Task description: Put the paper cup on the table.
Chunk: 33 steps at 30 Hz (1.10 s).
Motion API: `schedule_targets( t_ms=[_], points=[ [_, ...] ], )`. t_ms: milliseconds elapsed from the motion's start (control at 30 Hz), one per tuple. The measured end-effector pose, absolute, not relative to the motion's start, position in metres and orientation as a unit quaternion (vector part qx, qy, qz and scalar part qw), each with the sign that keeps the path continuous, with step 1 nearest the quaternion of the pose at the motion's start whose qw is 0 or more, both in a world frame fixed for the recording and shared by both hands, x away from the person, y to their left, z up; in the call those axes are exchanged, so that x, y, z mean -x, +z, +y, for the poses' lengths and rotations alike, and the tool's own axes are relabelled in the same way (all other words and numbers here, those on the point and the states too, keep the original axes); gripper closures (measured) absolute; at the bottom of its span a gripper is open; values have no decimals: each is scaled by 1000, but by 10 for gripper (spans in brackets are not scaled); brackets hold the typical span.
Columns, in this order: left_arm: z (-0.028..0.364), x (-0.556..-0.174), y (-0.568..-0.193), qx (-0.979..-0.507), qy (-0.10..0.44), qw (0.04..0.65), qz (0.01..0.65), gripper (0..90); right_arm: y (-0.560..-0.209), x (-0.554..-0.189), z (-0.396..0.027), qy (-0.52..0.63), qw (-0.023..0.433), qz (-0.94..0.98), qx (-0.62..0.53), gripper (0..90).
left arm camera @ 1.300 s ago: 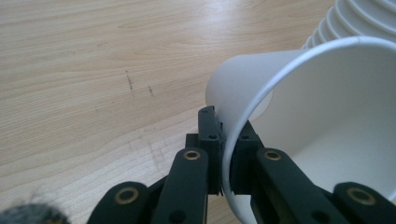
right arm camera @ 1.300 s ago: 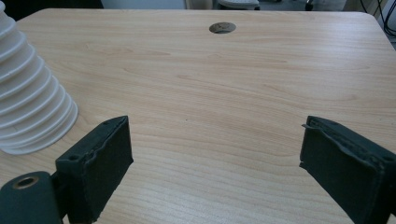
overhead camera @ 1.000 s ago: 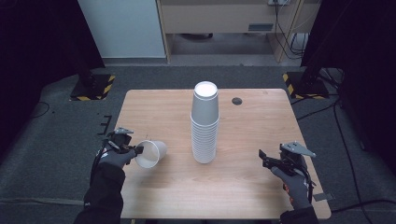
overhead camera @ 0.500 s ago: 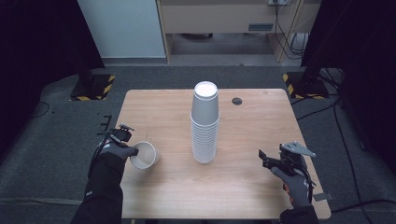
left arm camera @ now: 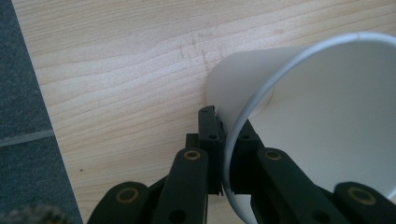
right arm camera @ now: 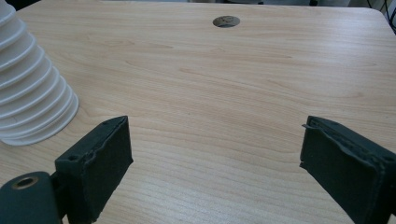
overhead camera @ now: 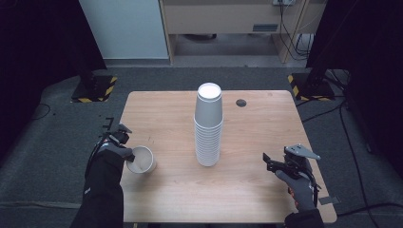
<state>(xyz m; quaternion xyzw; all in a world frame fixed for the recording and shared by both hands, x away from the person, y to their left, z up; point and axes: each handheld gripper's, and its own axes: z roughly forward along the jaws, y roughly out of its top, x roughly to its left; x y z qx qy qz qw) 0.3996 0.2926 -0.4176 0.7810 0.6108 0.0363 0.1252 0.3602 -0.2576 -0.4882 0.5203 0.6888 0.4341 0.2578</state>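
Left gripper view showed my left tongs pinching the thin, bendy rim of a light paper cup; my right tongs gaped wide.

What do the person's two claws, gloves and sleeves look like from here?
Both hands wear dark gloves with dark sleeves. The left claw has black jaws on black linkage arms with brass-coloured pivot pins. The right claw has thick black pads, rough at the edges, and one brass-coloured pin. In the high view the right claw carries a grey three-cornered plate on top.
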Motion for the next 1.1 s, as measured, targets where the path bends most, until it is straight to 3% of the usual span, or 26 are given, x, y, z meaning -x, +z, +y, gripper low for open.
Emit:
schedule_targets(
  t_ms=[367,633,800,1100],
  points=[
    [293,-403,-422,-776,51,149,611,823,-488,-360,-258,434,257,690,-520,91],
    [295,-399,-418,-773,83,183,602,699,-489,-360,-258,433,257,690,-520,91],
    [296,-388,-412,-763,141,255,577,598,-488,-360,-258,434,258,689,-521,90],
    [296,-354,-418,-683,268,413,539,463,-488,-360,-260,433,260,686,-524,90]
  ],
)
